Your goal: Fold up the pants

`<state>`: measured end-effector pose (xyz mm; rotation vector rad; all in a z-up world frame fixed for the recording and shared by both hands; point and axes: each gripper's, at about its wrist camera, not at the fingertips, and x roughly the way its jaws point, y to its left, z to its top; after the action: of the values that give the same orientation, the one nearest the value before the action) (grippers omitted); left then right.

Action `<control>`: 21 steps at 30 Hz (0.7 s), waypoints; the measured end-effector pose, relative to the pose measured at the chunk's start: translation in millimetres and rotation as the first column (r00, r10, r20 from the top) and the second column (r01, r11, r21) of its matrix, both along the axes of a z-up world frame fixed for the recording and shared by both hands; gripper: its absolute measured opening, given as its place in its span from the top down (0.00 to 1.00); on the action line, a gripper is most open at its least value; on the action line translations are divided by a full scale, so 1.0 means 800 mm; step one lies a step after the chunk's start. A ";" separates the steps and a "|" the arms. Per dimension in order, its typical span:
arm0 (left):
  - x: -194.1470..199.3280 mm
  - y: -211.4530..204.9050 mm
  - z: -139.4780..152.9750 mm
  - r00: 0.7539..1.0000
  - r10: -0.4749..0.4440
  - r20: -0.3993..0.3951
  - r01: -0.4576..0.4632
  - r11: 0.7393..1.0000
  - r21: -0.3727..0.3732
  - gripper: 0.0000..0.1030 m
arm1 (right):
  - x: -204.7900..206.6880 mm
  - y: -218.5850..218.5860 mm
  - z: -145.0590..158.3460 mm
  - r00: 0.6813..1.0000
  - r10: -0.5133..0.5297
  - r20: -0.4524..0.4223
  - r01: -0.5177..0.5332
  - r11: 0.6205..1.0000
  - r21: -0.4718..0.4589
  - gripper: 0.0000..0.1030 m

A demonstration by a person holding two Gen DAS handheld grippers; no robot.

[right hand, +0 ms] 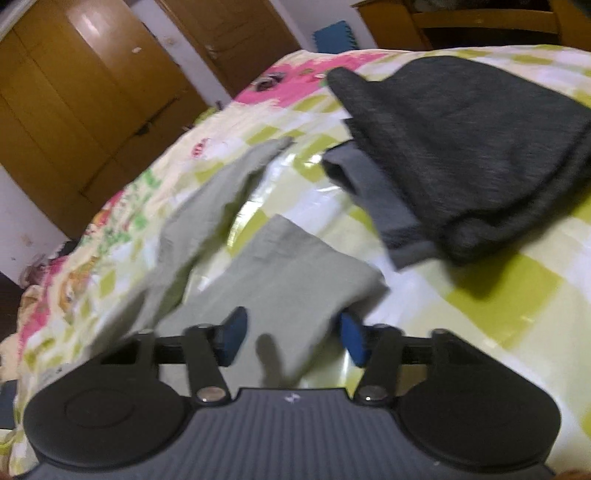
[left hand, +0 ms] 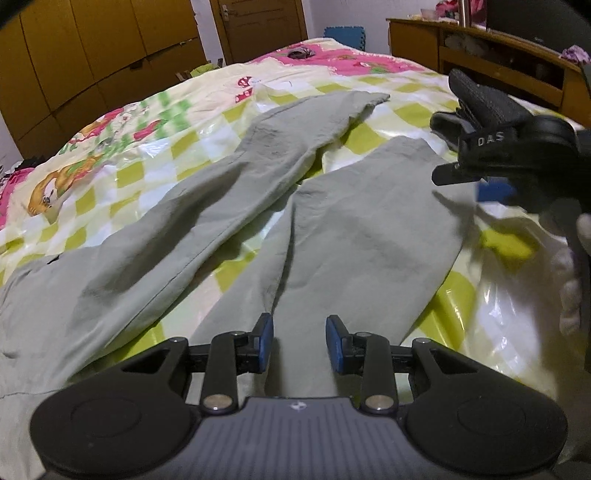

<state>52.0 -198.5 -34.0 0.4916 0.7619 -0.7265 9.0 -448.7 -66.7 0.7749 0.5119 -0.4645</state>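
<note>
Wrinkled grey-green pants [left hand: 229,206], legs splayed

pale grey-green pants [left hand: 229,206] lie unfolded on the bed, legs spread apart.

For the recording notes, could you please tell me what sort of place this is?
Most likely a home bedroom: the pale green pants lie on a bed with a cartoon-printed checked quilt, wooden wardrobe doors line the wall, and a wooden door stands beyond.
</note>
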 end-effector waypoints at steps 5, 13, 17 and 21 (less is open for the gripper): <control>-0.002 -0.025 -0.008 0.999 -0.023 -0.034 0.024 1.000 0.007 0.54 | -0.034 -0.006 0.018 0.999 0.021 0.025 -0.021 1.000 -0.006 0.96; -0.027 -0.064 -0.010 0.994 -0.090 -0.056 0.090 0.996 -0.011 0.52 | -0.118 -0.036 0.047 0.988 -0.124 -0.097 0.111 0.985 -0.130 0.90; -0.022 -0.056 -0.005 0.994 -0.074 -0.086 0.072 0.997 -0.025 0.50 | -0.135 -0.017 0.062 0.982 -0.145 -0.124 0.115 0.968 -0.222 0.90; -0.008 -0.031 0.001 0.998 -0.035 -0.057 0.034 0.999 -0.015 0.49 | -0.106 0.037 0.083 0.994 0.051 -0.096 -0.077 0.955 -0.287 0.90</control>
<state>45.7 -223.0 -33.0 0.4735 0.8032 -0.7802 -75.6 -418.9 -0.4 0.4551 0.5344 -0.5015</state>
